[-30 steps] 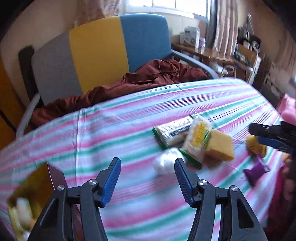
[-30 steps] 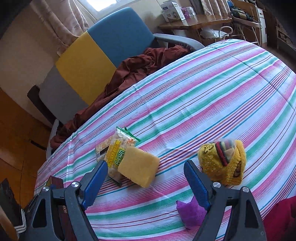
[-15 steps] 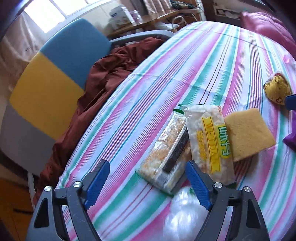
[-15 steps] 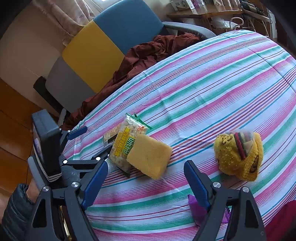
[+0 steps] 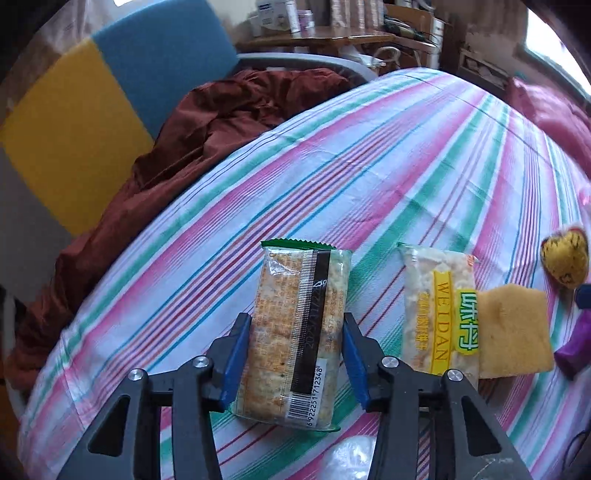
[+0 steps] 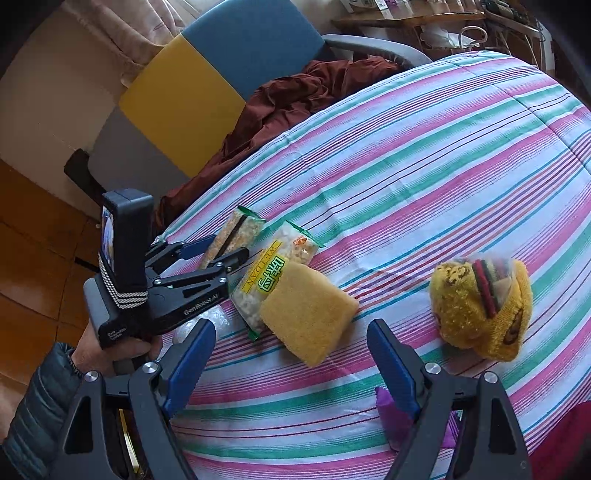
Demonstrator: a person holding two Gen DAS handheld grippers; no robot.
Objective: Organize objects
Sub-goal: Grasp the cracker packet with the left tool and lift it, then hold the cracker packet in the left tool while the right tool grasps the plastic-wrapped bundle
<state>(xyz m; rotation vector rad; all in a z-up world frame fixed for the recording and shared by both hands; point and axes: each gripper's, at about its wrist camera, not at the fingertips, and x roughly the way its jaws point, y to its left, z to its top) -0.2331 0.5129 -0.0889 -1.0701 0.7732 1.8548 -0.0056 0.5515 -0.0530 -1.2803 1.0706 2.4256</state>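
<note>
Altogether two snack packets, one between the closing left hand-held gripper; right hand-held gripper open

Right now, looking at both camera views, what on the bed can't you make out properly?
- White lump, left wrist view: cut off by the bottom edge; unidentifiable.
- Purple thing, right wrist view: mostly behind the right hand-held gripper.
- Cracker packet: print too small; the closing left hand-held gripper straddles it, contact unclear.
- Sponge covers the snack bag's corner.

A lived-in home room. A striped cloth covers the table, a blue-and-yellow armchair holds a rumpled brown blanket, and cluttered wooden shelves stand behind.
</note>
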